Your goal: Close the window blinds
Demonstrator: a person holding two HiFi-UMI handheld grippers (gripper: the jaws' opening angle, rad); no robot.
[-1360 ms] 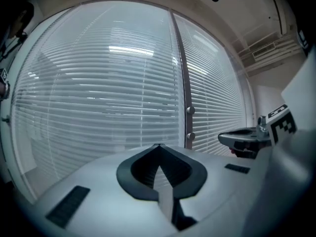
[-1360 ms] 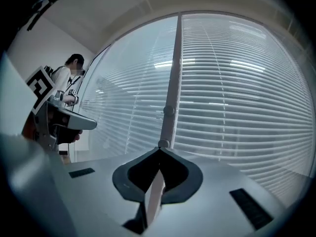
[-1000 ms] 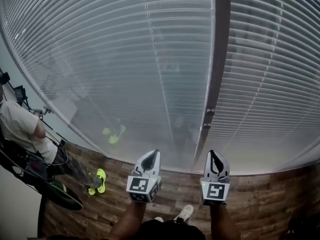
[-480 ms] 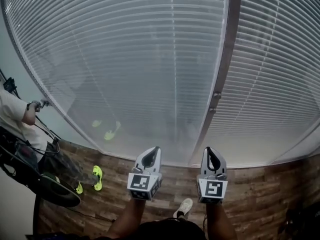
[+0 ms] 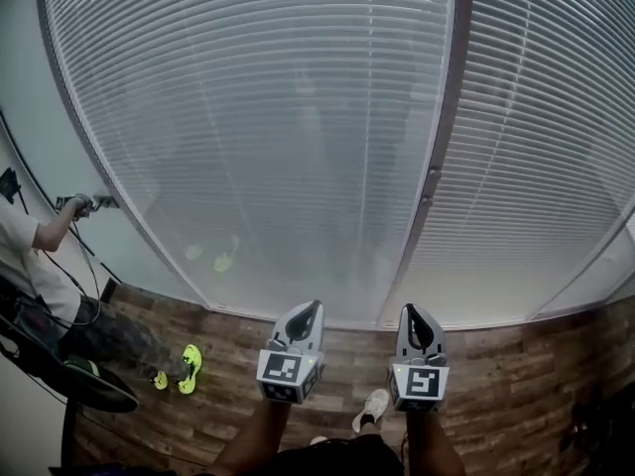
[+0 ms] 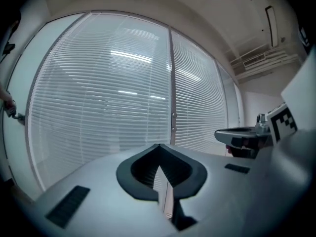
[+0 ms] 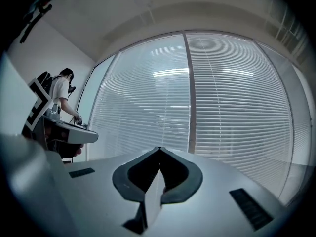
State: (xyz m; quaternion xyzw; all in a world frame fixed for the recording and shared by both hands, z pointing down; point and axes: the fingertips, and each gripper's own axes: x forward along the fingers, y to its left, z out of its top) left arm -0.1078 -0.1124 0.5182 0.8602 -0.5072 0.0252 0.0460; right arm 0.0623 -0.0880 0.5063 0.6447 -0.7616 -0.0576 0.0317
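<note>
Left tongs (image 5: 312, 307): jaws together at the tips, nothing between them; lower centre of the head view, pointing at the window.
Right tongs (image 5: 410, 309): jaws together, empty; just beside the left pair, to its right.
Window blinds (image 5: 268, 117): lowered, filling the upper frame, apart from both tongs; faint shapes show through the slats.
Mullion (image 5: 444, 137): upright, between two blind panels.
Wooden floor (image 5: 506, 385): along the bottom.
Person (image 5: 35, 256): left edge.
</note>
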